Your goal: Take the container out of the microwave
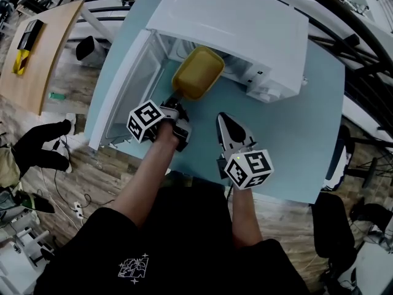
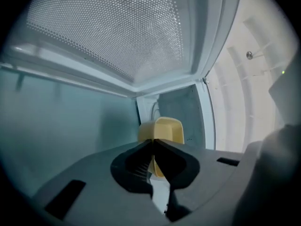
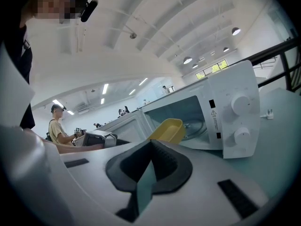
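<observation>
We work on a pale blue desk, with a white microwave at its far side. The microwave door is swung fully open to the left, so the cavity is exposed.

The yellow container is at the mouth of the cavity. It is lifted off the cavity floor and tilted. In the right gripper view most of it is forward of the opening, and the glass turntable shows bare behind it. We cannot tell whether its far end has fully cleared the threshold.

The left tool is pinching the near rim of the container. In the left gripper view both jaws press on the yellow wall from either side, with the perforated door screen overhead. The right tool is over the desk to the right of the container, well apart from it. Its jaws are pressed together with nothing between them (only the desk surface shows past the tips).

We judge the step in hand to be the withdrawal. The grasp is made and the container is on its way out, so the task is well advanced but not finished.

The next move calls for:

1. Drawing the container straight toward us, clear of the cavity and the open door.
2. Levelling it, since a one-sided rim grip lets it sag.
3. Setting it flat on bare desk in front of the microwave.
4. Spreading the left tool only once the base is resting on the desk.
</observation>
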{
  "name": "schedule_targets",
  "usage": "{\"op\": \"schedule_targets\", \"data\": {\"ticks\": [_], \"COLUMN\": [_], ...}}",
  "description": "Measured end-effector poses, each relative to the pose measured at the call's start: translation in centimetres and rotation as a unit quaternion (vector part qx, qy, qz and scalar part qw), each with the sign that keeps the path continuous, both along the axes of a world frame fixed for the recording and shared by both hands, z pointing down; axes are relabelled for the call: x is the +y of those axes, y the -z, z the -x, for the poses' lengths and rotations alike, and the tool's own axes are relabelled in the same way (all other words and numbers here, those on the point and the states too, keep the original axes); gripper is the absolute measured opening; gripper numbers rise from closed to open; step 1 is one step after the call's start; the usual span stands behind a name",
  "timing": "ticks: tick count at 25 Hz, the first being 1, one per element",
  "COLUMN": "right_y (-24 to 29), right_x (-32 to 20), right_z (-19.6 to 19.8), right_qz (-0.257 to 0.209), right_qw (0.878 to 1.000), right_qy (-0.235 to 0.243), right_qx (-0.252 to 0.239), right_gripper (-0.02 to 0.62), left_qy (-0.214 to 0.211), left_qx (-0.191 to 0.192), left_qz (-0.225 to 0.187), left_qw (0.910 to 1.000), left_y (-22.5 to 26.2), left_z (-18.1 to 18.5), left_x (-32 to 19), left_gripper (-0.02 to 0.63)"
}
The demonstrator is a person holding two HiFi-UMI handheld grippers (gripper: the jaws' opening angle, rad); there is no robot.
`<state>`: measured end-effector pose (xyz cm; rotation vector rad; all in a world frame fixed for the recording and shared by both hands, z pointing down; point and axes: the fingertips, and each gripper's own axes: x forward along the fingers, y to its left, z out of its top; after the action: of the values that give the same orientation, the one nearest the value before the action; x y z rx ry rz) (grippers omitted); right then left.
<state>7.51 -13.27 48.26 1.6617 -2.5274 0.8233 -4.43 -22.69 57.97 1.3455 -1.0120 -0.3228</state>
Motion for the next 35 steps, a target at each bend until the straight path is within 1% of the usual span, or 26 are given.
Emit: {"op": "schedule_targets", "data": {"ticks": [11, 18, 35], "right_y": [-0.6, -1.2, -3.0], "right_x": [1.2, 2.3, 4.0], "right_z": [1.3, 1.4, 0.9], "right_qz": [0.009, 0.017, 0.038], "right_qw": [1.0, 1.0, 0.999], "right_qy": [-0.01, -0.018, -0.031], "right_qx": [0.003, 0.004, 0.01], "right_gripper": [0.006, 0.005, 0.005], "left_qy": [-0.037, -0.058, -0.115], "left_qx": [-0.014, -0.025, -0.068], "left_qz": [0.014, 0.021, 0.026], "left_qw": [0.9991, 0.9978, 0.9907], "left_y": [-1.2, -1.9, -3.2], "left_z": [0.6, 0.6, -0.3], "left_x": [2.6, 4.0, 6.3], "left_gripper": [0.028, 0.026, 0.026]}}
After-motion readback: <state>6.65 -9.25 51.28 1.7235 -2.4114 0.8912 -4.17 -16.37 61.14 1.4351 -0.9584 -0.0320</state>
